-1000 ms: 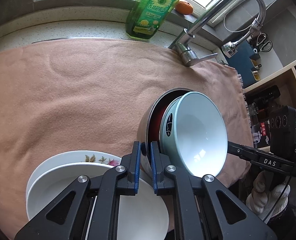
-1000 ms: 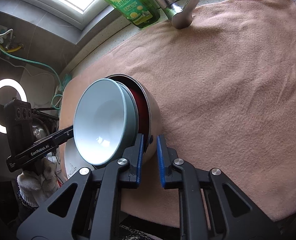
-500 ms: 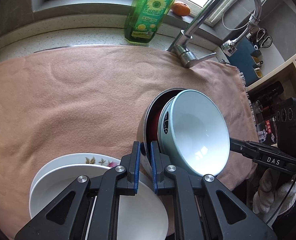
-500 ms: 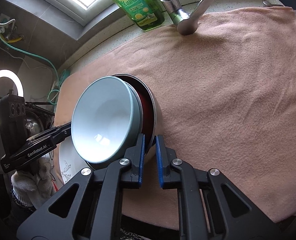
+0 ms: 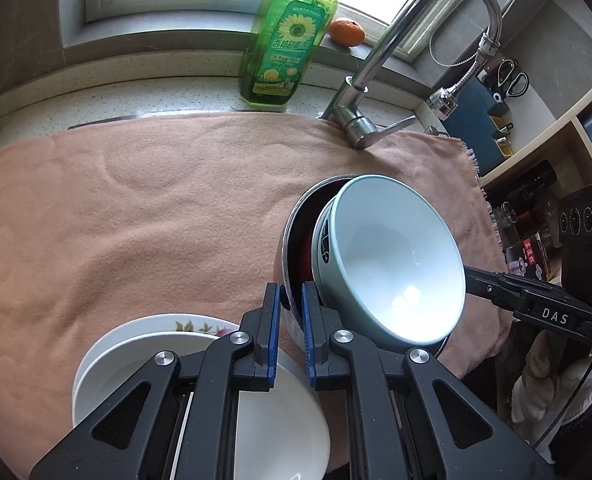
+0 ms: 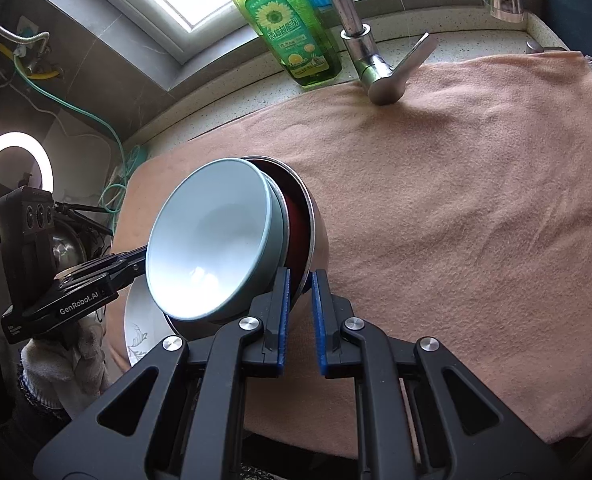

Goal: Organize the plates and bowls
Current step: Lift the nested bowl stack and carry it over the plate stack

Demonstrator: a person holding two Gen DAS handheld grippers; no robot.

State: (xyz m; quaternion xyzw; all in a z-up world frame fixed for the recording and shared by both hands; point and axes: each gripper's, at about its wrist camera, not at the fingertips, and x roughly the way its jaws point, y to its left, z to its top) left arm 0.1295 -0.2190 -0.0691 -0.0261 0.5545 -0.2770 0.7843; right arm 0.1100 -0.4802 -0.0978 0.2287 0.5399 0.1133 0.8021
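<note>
Raised slightly: nested bowls [image 5: 391, 264] | left gripper [image 5: 292, 312], right gripper [image 6: 299, 300] each pinch opposite sides of steel rim | two-sided hold steadies tilted stack above plates [image 5: 144, 344]

Both grippers black plastic, triangular cut-outs, silver round screws, blue ribbed pads on fingers [image 5: 272, 322]. Left gripper [image 5: 291, 308] side reads "GenRobot.AI"; right gripper [image 6: 298, 304] reads "DAS". Black camera blocks. White knit gloves [image 5: 551, 394] on hands.
</note>
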